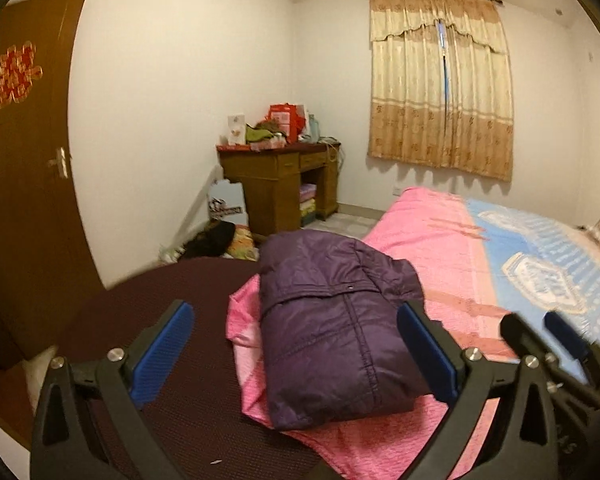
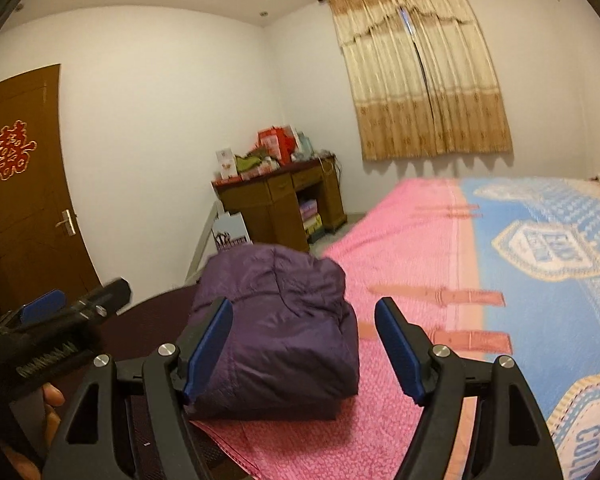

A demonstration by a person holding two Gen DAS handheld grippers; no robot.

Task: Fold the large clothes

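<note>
On pink bedspread (image 1: 420, 232), folded purple jacket (image 1: 332, 332), desk (image 1: 276, 184) beyond

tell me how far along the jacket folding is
Looks done: the purple jacket lies as a compact folded bundle on the pink blanket. In hand: nothing; the left gripper and right gripper are both open, off the fabric. Left: seemingly nothing; no other unfolded garment shows on the bed.
</note>
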